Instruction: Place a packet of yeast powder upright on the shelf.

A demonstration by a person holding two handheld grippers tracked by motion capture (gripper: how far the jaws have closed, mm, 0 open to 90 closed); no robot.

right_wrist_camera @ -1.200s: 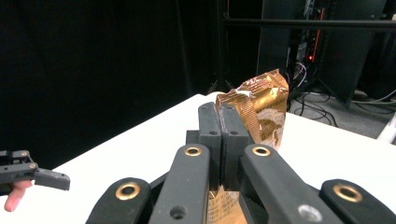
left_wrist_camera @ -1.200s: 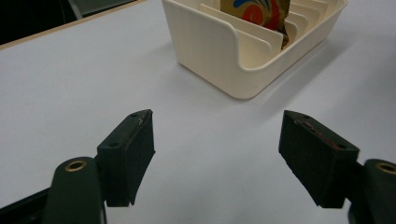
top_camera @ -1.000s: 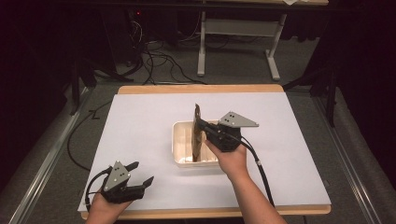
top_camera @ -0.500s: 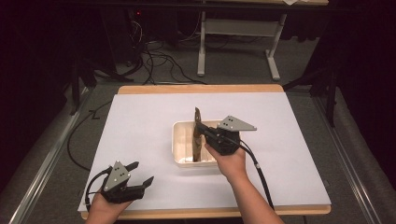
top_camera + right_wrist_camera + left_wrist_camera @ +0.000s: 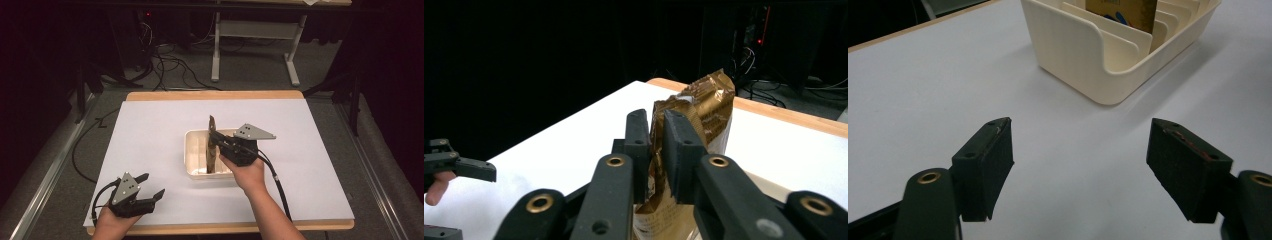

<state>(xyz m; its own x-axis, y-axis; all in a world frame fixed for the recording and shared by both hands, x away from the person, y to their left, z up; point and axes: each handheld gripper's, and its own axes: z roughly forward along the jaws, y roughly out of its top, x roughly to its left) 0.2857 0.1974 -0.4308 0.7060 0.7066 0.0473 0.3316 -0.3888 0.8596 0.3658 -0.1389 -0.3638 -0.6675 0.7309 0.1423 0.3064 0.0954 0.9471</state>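
Right tool [image 5: 214,141] at gold foil packet [image 5: 212,145], jaws just eased apart, packet between pads [image 5: 676,145], contact hard to judge. Packet upright in slot of cream divider tray [image 5: 192,155], top edge crumpled, rising above rim. Tray near middle of white surface [image 5: 150,130]. Left tool [image 5: 149,186] well apart at near left corner, jaws spread wide, nothing between, low over surface, pointed toward tray. Cable [image 5: 277,187] trailing from right tool along forearm.
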